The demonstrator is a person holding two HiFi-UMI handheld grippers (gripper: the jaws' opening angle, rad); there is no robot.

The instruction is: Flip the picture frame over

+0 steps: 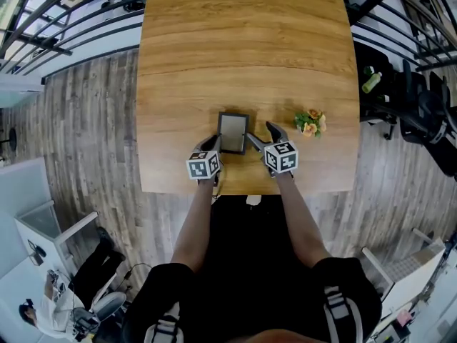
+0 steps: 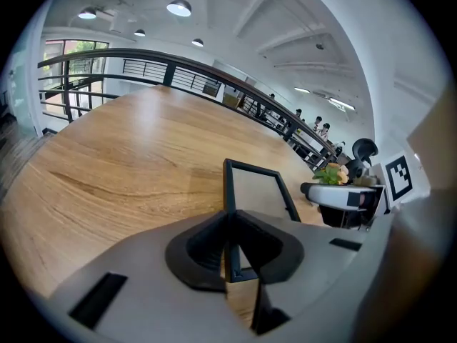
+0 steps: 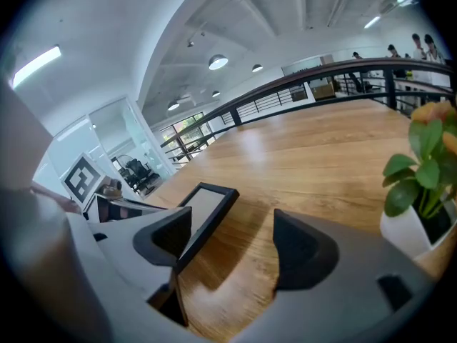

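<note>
A black picture frame point(image 1: 233, 132) with a pale panel lies near the front middle of the wooden table point(image 1: 243, 48). My left gripper point(image 1: 213, 143) is shut on the frame's left edge close to its near corner; in the left gripper view the frame point(image 2: 258, 191) runs out from between the closed jaws point(image 2: 230, 252). In the right gripper view the frame point(image 3: 203, 209) looks tilted a little off the wood, with a shadow under it. My right gripper point(image 1: 262, 136) is open at the frame's right side. The frame's right edge sits just inside its left finger point(image 3: 166, 240).
A small white pot of orange flowers point(image 1: 310, 123) stands right of the right gripper, close beside it point(image 3: 421, 191). The table's front edge point(image 1: 178, 189) is just behind both grippers. Black railings ring the table, and office chairs point(image 1: 421, 113) stand to the right.
</note>
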